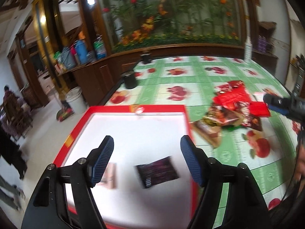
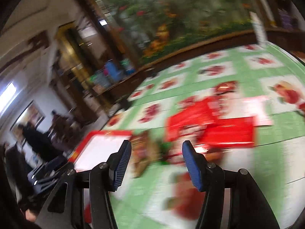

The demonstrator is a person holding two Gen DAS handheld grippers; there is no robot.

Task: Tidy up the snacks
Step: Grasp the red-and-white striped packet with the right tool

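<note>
A red-rimmed white box sits at the table's left edge. Inside it lie a dark purple snack packet and a pinkish packet. My left gripper hovers open and empty above the box. To the box's right lies a pile of snack packets, red and brown. My right gripper is open and empty above the table, near the same pile; that view is blurred. The box's corner shows in the right wrist view. The right gripper's tip shows at the right of the left wrist view.
The table carries a green cloth with fruit prints. Two black cylinders stand at its far left edge, a white bottle at the far right. A white bucket stands on the floor. People are at the left.
</note>
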